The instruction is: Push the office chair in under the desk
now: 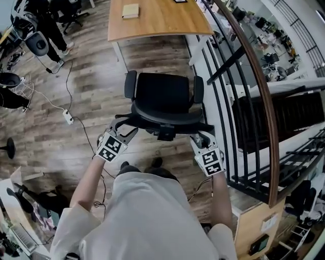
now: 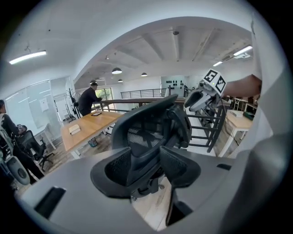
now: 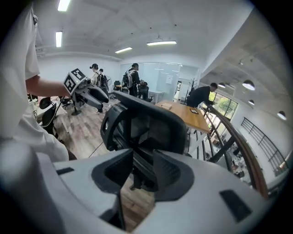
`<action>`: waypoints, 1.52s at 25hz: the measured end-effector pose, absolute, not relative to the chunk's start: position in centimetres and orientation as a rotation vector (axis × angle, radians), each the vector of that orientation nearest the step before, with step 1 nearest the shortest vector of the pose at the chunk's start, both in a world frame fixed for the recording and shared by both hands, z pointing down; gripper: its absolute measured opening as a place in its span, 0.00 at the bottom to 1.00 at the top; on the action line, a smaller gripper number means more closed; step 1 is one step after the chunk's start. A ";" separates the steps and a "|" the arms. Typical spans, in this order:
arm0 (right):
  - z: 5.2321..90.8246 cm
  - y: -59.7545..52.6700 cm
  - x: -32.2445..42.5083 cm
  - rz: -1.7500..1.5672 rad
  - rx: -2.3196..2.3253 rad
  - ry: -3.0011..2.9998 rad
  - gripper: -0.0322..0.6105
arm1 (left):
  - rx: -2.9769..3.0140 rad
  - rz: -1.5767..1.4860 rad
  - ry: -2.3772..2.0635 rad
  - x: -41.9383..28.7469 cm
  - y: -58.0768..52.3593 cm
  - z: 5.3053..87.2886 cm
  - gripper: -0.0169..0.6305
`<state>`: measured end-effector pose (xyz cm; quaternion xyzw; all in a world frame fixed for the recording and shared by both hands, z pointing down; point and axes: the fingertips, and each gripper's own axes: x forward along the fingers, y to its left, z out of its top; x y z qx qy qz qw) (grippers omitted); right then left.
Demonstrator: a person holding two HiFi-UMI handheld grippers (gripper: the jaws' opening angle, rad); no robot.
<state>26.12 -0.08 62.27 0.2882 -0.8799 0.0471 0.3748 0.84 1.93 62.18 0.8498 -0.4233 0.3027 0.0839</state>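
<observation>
A black office chair (image 1: 162,99) stands on the wood floor, its seat facing a wooden desk (image 1: 157,20) a short way beyond it. I stand behind the backrest. My left gripper (image 1: 122,136) is at the backrest's lower left edge and my right gripper (image 1: 202,141) at its lower right edge. In the left gripper view the jaws (image 2: 145,167) stand apart, with the chair back (image 2: 151,123) just beyond them and nothing pinched. In the right gripper view the jaws (image 3: 143,171) also stand apart in front of the chair back (image 3: 146,128), with floor showing through the gap.
A black railing with a wooden handrail (image 1: 244,76) runs close along the chair's right side. A power strip and cable (image 1: 67,118) lie on the floor to the left. A book (image 1: 130,11) rests on the desk. A person (image 1: 48,23) stands at the far left.
</observation>
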 end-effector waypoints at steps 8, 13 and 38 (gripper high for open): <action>64.8 -0.6 26.7 0.012 0.581 -2.182 0.26 | 2.528 1.168 -1.175 1.6 2.6 66.1 0.36; 66.9 -0.6 27.0 -0.058 0.486 -2.087 0.30 | 2.541 1.429 -1.077 1.6 2.8 68.2 0.39; 72.8 -3.4 27.5 -0.355 0.370 -1.817 0.33 | 2.555 1.879 -0.854 0.9 0.5 72.6 0.31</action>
